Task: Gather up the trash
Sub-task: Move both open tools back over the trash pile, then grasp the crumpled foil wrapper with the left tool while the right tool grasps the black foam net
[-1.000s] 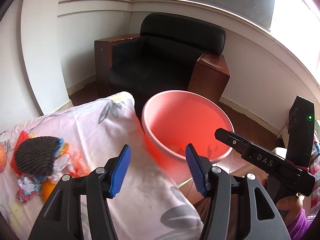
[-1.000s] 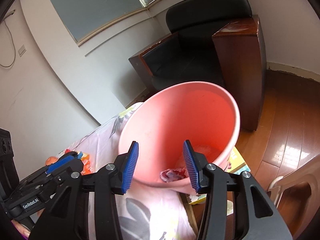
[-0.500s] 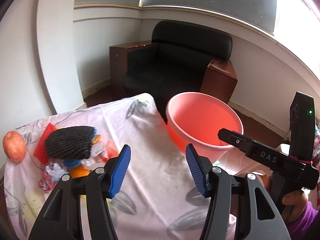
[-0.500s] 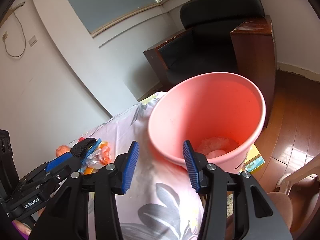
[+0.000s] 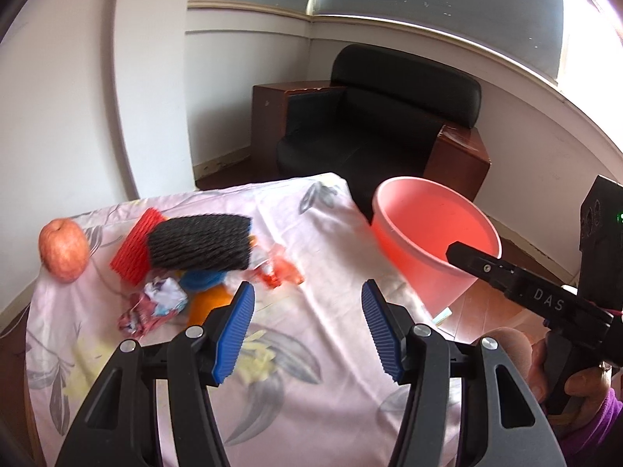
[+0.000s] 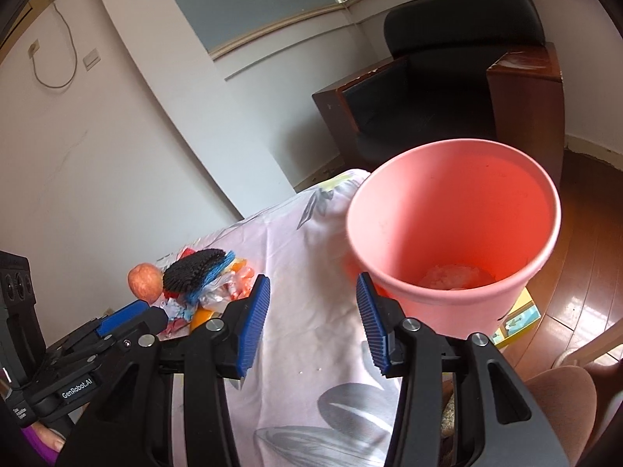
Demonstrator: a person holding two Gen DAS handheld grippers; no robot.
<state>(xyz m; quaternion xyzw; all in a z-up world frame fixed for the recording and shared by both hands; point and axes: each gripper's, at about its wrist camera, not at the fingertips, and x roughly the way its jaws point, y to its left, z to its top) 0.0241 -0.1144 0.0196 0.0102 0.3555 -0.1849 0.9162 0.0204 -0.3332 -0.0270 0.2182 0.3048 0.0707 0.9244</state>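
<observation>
Here, left tongs (image 5: 307, 327) and right tongs (image 6: 313, 321) both gaping, empty — trash pile (image 5: 202, 264) on cloth, pink bucket (image 6: 451, 233) beside.

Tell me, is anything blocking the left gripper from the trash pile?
Nothing visible does. The left gripper is open and empty, and only bare cloth lies between it and the trash pile. The apple sits off to the side.

Black hand-held gripper (image 5: 307, 327), blue pads (image 5: 233, 334)
</observation>
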